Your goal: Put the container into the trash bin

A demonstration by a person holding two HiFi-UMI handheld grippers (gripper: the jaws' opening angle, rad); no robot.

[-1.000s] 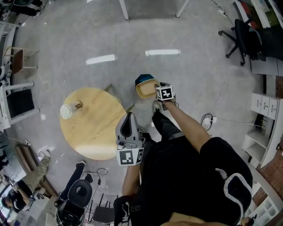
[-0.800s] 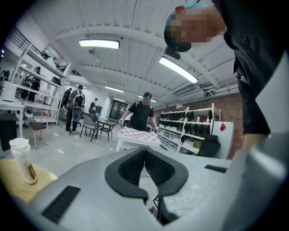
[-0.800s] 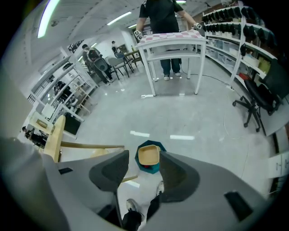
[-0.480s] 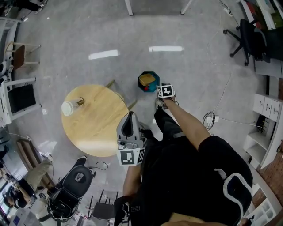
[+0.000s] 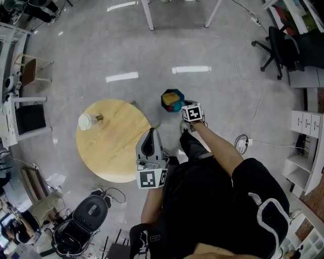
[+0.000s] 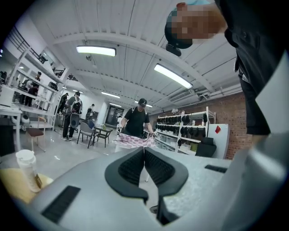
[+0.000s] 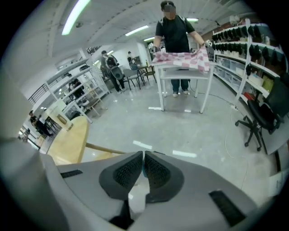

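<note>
The teal trash bin [image 5: 172,99] stands on the floor just past the round wooden table [image 5: 114,146]. A yellowish container [image 5: 172,95] lies inside it. My right gripper [image 5: 186,109] hangs close to the bin's right rim, pointing steeply down. Its jaws are closing and nearly together [image 7: 142,158], with nothing gripped between them; only a teal sliver shows behind them. My left gripper [image 5: 149,134] is held level over the table's near edge, shut and empty [image 6: 144,151]. A white lidded cup [image 5: 86,121] stands on the table's far left.
A black office chair [image 5: 276,43] stands at the back right, and white shelving [image 5: 304,126] lines the right side. A cable [image 5: 242,141] lies on the floor right of my arm. White table legs [image 5: 149,15] stand ahead, and a black bag [image 5: 83,222] lies at lower left.
The container left my right gripper and dropped into the bin. That gripper then drew back and up from the bin, its jaws coming together. My left gripper rose slightly.
</note>
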